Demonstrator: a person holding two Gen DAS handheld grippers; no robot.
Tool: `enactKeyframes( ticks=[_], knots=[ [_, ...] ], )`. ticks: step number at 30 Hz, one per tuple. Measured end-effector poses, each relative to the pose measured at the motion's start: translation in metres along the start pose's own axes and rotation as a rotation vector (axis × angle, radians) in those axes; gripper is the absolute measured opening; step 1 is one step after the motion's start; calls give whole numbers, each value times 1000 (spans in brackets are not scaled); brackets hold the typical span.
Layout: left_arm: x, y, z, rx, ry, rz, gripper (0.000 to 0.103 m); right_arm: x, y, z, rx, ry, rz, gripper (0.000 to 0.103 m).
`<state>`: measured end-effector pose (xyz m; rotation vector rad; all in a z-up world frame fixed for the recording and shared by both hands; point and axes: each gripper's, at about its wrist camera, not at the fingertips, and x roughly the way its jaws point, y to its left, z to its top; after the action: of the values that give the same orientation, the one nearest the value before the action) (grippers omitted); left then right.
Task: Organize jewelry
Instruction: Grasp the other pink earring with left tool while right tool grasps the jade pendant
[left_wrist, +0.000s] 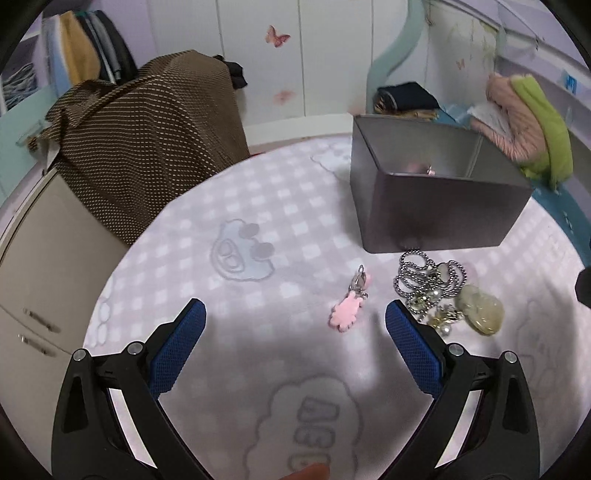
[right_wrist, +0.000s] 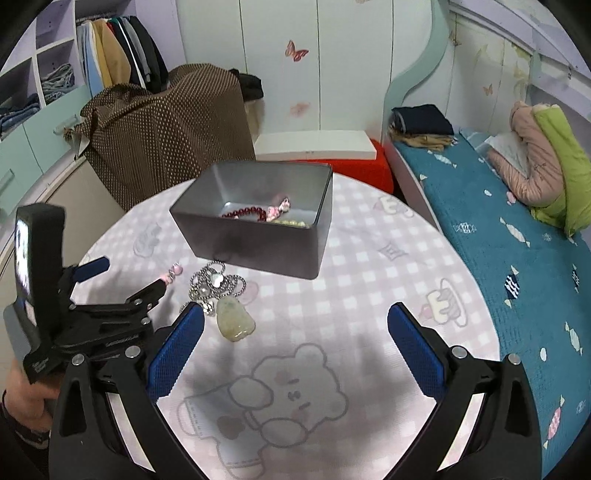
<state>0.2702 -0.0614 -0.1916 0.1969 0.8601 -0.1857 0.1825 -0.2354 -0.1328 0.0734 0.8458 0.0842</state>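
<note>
1. The left gripper has its blue-padded fingers spread wide with nothing between them, hovering over the desk, which is covered in a pink checked cloth.
2. The right gripper is likewise wide open and empty, its fingers above a bear print on the cloth.
3. Just beyond the left gripper's right finger lies a pink flower keychain flat on the cloth.
4. Right of it sits a heap of silver ball chain, touching a pale green stone pendant on its near right side.
5. The pendant lies just beside the right gripper's left finger.
6. Farther back stands a grey metal tin, open, holding a dark red bead bracelet and other small pieces.
7. Right of the desk runs a bed with a teal cover.
</note>
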Motion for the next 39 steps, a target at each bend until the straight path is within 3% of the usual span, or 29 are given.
enactKeyframes(
  ticks=[2, 3, 6, 8, 11, 13, 14, 15, 17, 19, 21, 34, 37, 39],
  knots=[
    [8, -1, 2, 14, 12, -8, 97, 6, 1, -1, -10, 17, 11, 96],
    [12, -1, 2, 23, 20, -15, 91, 10, 2, -2, -19, 27, 21, 96],
    [16, 0, 5, 12, 34, -88, 69, 22, 6, -3, -46, 59, 58, 96],
    [16, -1, 5, 14, 35, -114, 59, 32, 11, -4, -72, 85, 68, 96],
    [13, -9, 6, 38, 34, -146, 35, 45, 20, -7, -129, 106, 92, 92],
    [11, -9, 7, 37, 39, -165, 17, 53, 26, -7, -171, 114, 99, 79],
    [10, -7, 7, 25, 42, -178, 16, 56, 28, -7, -182, 118, 101, 74],
    [10, -6, 7, 13, 45, -188, 12, 60, 30, -8, -196, 125, 100, 62],
    [8, -1, 5, -11, 48, -203, 12, 64, 36, -10, -240, 116, 86, 58],
    [4, 5, 1, -31, 48, -207, 12, 62, 37, -12, -256, 104, 106, 38],
    [-1, 11, -3, -53, 47, -214, 12, 60, 38, -15, -283, 97, 113, 29],
    [-39, 24, -14, -100, -1, -218, 12, 33, 25, -21, -228, 79, 138, 28],
    [-49, 24, -12, -99, -21, -220, 12, 24, 24, -16, -230, 62, 137, 17],
    [-55, 26, -11, -96, -36, -221, 12, 17, 24, -12, -229, 49, 143, 17]
  ],
)
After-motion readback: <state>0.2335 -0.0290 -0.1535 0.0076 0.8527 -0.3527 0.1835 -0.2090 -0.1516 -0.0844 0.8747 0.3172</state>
